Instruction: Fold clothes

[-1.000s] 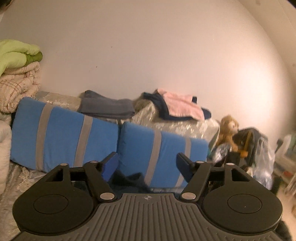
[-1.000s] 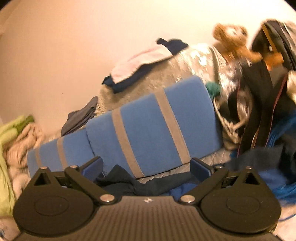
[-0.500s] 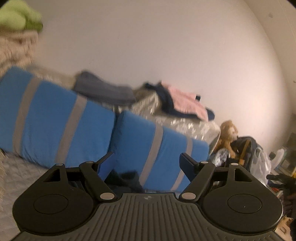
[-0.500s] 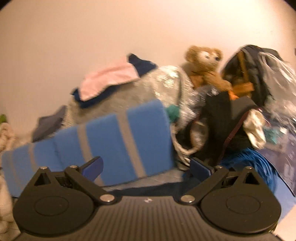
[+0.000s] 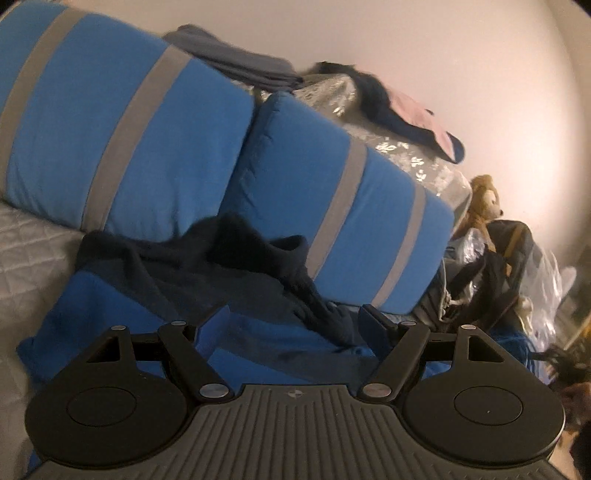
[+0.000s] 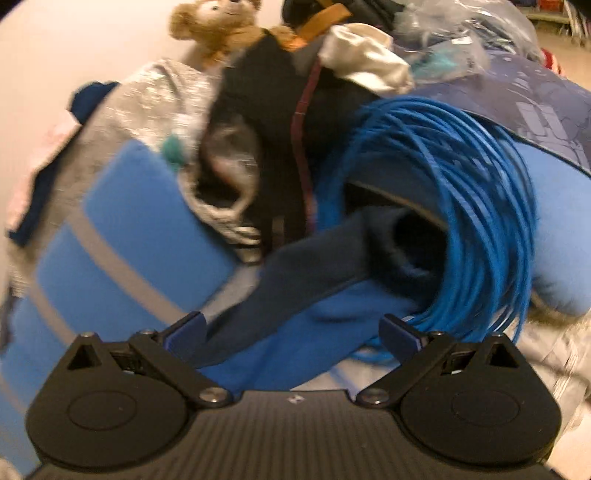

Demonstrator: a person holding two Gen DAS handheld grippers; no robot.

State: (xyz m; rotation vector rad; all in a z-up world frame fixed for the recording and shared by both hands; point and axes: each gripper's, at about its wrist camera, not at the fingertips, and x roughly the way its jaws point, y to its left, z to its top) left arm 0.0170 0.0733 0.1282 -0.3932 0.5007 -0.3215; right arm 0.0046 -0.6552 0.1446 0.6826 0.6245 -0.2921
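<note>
Both grippers have dropped since 1 second ago: the wall that filled the left wrist view has given way to cushions and clothing close below, and the right wrist view has swung from the cushions to the clutter at the bed's end. On the quilted grey bed cover 2 blue cushions with grey stripes lean against a silver-patterned bundle. In front of them lies the garment to fold, a blue and navy hooded top, crumpled, its navy hood against the cushions and its blue body spread toward the camera. The left gripper hangs just above this top, fingers spread wide with nothing pinched. In the blurred right wrist view, the right gripper is also open and empty over the same top, whose navy sleeve runs into a coil of blue cable. A teddy bear sits above.
</note>
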